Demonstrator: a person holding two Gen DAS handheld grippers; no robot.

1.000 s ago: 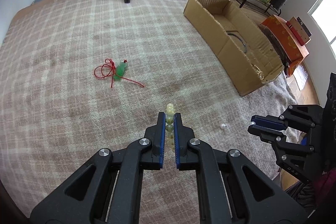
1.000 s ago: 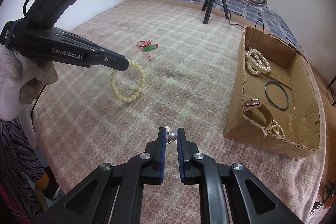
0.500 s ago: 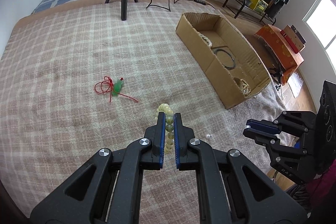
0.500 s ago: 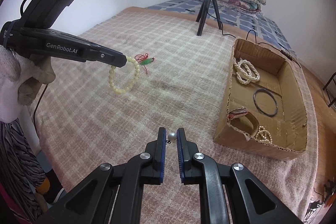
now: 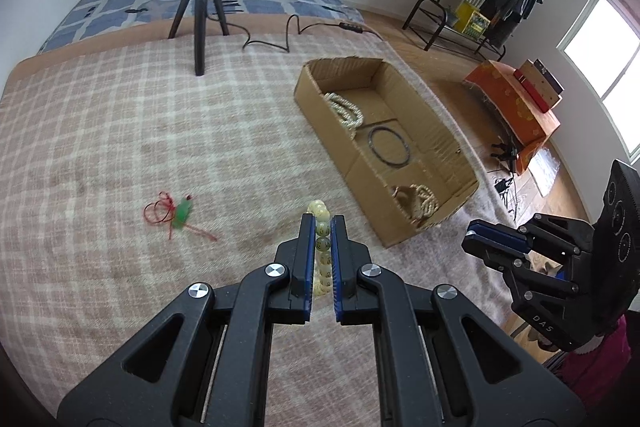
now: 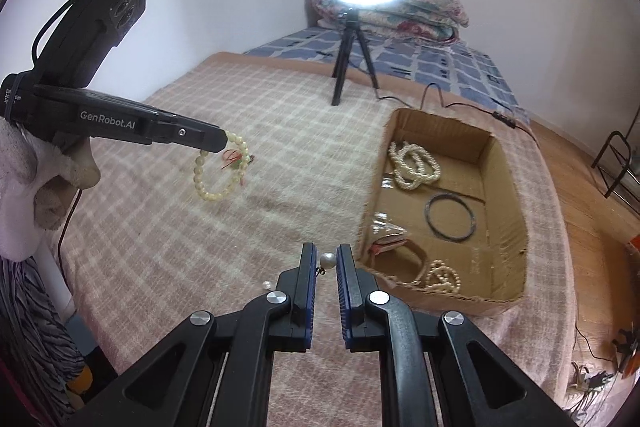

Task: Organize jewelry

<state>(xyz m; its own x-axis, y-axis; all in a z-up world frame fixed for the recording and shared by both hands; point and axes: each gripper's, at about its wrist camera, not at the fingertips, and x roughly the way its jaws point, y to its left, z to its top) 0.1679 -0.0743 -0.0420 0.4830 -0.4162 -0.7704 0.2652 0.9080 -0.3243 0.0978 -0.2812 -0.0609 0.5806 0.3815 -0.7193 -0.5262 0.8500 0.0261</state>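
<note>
Above the blanket-covered bed (image 5: 100, 115), we clamp the left gripper (image 5: 322, 227) fingers on the bead bracelet (image 6: 218, 173), dangling clear. The right gripper (image 6: 325, 259) fingers pinch a pearl earring (image 6: 328, 260), both near the cardboard box (image 6: 512, 187), presumably for dropping in.

Glossy pale beaded bracelet (image 5: 322, 247); matt corrugated cardboard box (image 5: 432, 227); rough woven plaid blanket (image 5: 100, 147); matt black plastic left gripper (image 5: 321, 227), shiny metal screws.
</note>
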